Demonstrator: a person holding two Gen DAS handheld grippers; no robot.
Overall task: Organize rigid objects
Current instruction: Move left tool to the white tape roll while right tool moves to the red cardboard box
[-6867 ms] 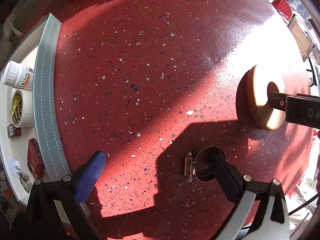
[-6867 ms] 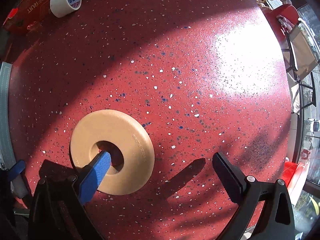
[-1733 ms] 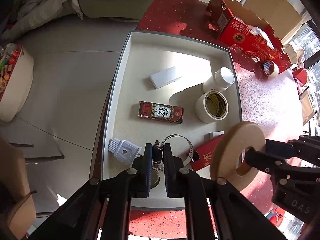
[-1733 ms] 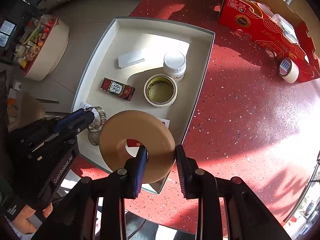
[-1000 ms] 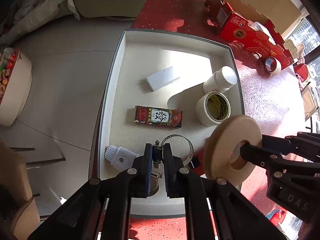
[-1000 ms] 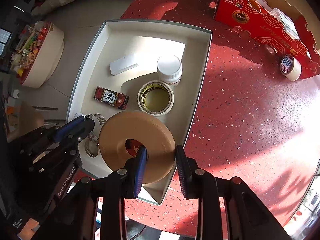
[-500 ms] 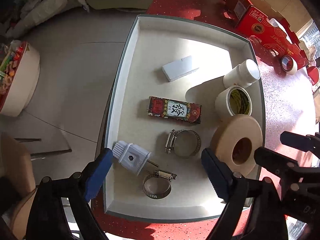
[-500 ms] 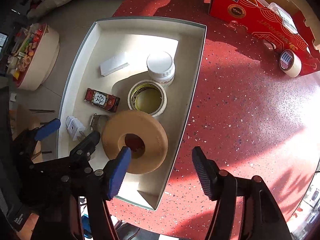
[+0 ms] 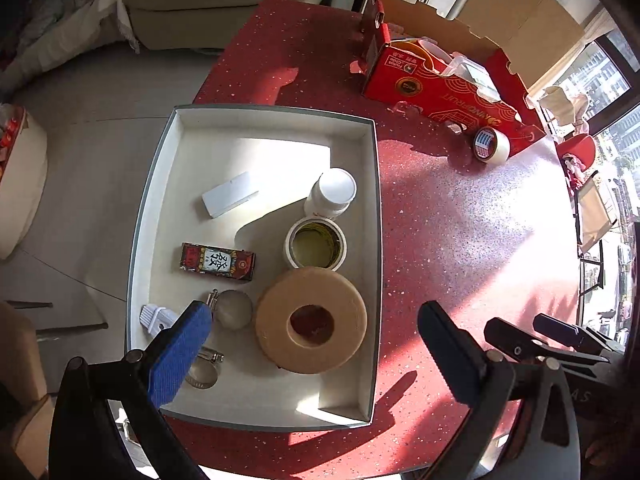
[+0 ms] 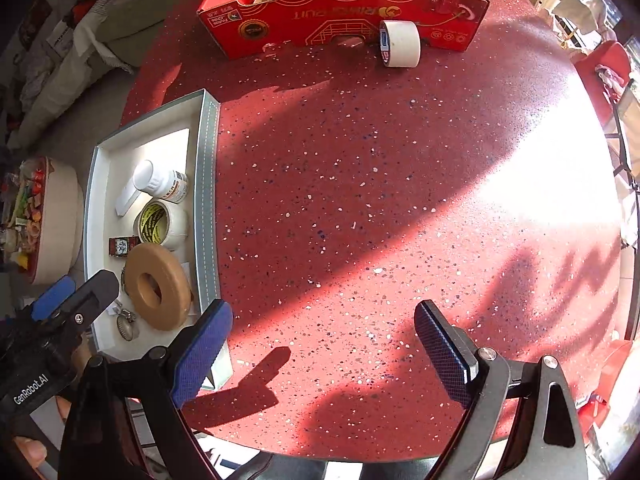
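A white tray point(image 9: 372, 216) with a grey rim sits at the left edge of the red speckled table. In it lie a tan foam ring point(image 9: 311, 319), two metal hose clamps point(image 9: 202, 372), a white bottle point(image 9: 332, 192), a yellow-lined tape roll point(image 9: 316, 243), a red packet point(image 9: 218, 262), a white plug point(image 9: 154, 318) and a white card point(image 9: 230, 200). My left gripper point(image 9: 312, 352) is open and empty above the tray's near end. My right gripper point(image 10: 324, 348) is open and empty over bare table, right of the tray point(image 10: 206, 208); the ring point(image 10: 158, 286) shows at its left.
A red cardboard box point(image 10: 340, 8) holding containers stands at the table's far side, with a white tape roll point(image 10: 400, 44) in front of it. A sofa point(image 9: 200, 8) and a bowl of snacks point(image 10: 44, 220) lie beyond the table's left edge. Sunlight glares on the table's right.
Both grippers have opened and pulled back. The hose clamp and the foam ring now rest in the tray. The right gripper has swung right over the bare table.
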